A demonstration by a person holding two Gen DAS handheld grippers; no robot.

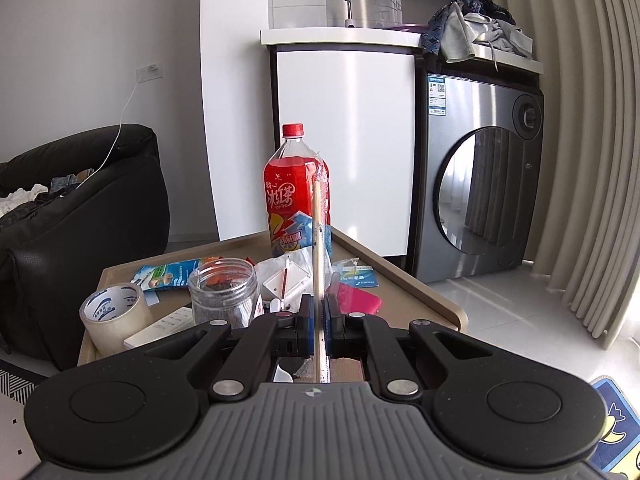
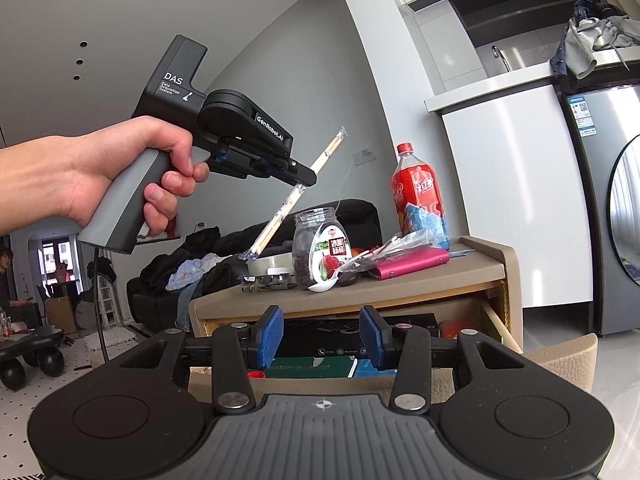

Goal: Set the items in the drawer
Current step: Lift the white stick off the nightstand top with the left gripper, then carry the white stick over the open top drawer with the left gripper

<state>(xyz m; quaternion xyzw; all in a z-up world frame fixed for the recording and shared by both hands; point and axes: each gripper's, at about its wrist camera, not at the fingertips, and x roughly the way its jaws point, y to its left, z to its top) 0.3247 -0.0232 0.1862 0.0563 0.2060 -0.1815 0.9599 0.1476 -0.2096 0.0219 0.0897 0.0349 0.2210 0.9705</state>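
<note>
Item: wrapped chopsticks [image 2: 297,193], pinched mid-length, held in the air above the table.
Long axis: in the right wrist view runs 1 o'clock to 7 o'clock, lower end towards the table.
Left gripper [image 1: 319,312]: pads clamped on the chopsticks.
Right gripper [image 2: 321,334]: jaws apart, nothing between them, facing the drawer.
Drawer [image 2: 496,320]: pulled open under the table top [image 2: 460,270], at 5 o'clock from the chopsticks; flat items inside.
Nearer hand: left holds the item; judged next, it lowers towards the drawer.
</note>
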